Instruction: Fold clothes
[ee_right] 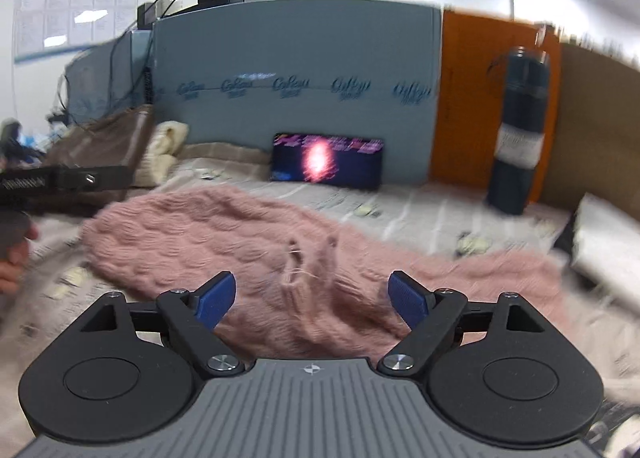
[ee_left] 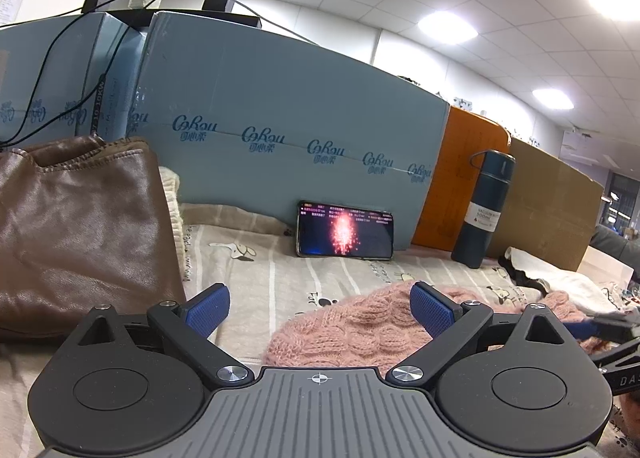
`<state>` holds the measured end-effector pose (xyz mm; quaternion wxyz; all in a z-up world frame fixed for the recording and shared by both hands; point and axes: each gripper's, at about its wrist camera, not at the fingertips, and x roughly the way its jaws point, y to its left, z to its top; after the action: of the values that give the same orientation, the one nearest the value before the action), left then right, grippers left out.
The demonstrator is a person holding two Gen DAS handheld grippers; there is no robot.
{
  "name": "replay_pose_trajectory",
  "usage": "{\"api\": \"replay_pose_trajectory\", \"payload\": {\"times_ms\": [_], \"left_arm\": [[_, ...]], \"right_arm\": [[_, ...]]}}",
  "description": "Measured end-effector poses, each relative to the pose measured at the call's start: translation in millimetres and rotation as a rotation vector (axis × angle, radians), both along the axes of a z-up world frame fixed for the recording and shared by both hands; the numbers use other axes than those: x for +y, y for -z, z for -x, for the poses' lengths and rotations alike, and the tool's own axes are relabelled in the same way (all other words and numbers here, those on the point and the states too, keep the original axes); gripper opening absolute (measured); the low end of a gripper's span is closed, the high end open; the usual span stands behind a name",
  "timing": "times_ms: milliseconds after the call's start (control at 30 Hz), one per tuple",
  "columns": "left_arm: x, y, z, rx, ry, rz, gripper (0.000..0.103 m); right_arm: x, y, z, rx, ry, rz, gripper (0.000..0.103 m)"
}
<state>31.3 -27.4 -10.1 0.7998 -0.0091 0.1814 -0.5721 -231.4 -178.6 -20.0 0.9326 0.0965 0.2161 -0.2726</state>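
A pink knitted sweater (ee_right: pixel 248 234) lies spread on the striped, printed bedsheet (ee_right: pixel 420 214). In the left wrist view the sweater (ee_left: pixel 360 330) lies low and to the right. My left gripper (ee_left: pixel 320 308) is open and empty, just above the sheet at the sweater's left end. My right gripper (ee_right: pixel 312 300) is open and empty, low over the middle of the sweater. The right wrist view is blurred by motion. The left gripper's body (ee_right: pixel 60 180) shows at the left edge of the right wrist view.
A brown leather garment (ee_left: pixel 76 226) is piled at the left, with a cream knit (ee_right: pixel 164 150) behind it. A lit phone (ee_left: pixel 344 234) leans on the blue-grey board (ee_left: pixel 296 106). A dark flask (ee_left: pixel 482 210) stands at the right. A white cloth (ee_left: pixel 560 278) lies far right.
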Motion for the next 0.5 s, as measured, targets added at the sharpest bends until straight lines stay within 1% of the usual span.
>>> {"api": "replay_pose_trajectory", "payload": {"times_ms": [67,167,200,233,333,367,500], "left_arm": [[-1,0,0,0.000,0.003,-0.006,0.098],[-2,1,0,-0.003,0.004,-0.013,0.098],[-2,1,0,-0.004,0.004,-0.015,0.098],[-2,1,0,-0.004,0.004,-0.018,0.098],[-3,2,0,-0.005,0.007,-0.029,0.098],[-3,2,1,-0.007,0.007,-0.033,0.099],[-5,3,2,-0.012,0.009,-0.048,0.099]], "right_arm": [[-9,7,-3,0.007,0.000,-0.074,0.086],[-18,13,-4,0.007,0.033,-0.118,0.086],[-19,11,-1,-0.021,0.033,-0.134,0.086],[-20,8,5,-0.069,0.032,-0.153,0.086],[-24,-3,31,-0.238,0.066,-0.180,0.086],[-25,-6,41,-0.286,0.094,-0.180,0.086],[-33,-11,73,-0.319,0.349,-0.101,0.087]]}}
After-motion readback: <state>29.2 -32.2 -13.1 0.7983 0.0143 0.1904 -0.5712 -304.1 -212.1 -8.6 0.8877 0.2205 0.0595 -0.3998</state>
